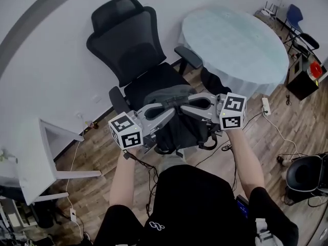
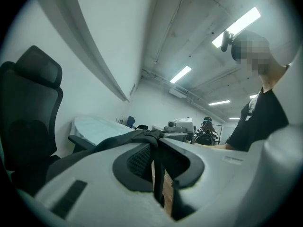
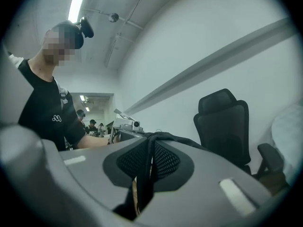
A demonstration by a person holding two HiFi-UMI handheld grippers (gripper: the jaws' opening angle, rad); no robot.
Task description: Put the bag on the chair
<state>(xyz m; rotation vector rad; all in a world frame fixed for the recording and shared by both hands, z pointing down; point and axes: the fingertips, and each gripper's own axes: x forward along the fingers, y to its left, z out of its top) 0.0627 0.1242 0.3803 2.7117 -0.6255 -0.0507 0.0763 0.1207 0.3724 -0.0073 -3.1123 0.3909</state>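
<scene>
Left gripper (image 1: 171,108) and right gripper (image 1: 187,105) meet nearly tip to tip, each pinched narrow on the top fabric of the black bag (image 1: 179,133). The bag hangs below them at the front edge of the seat; can't tell if it touches. The office chair (image 1: 128,40) stands at twelve o'clock from the bag, backrest toward the wall.
</scene>
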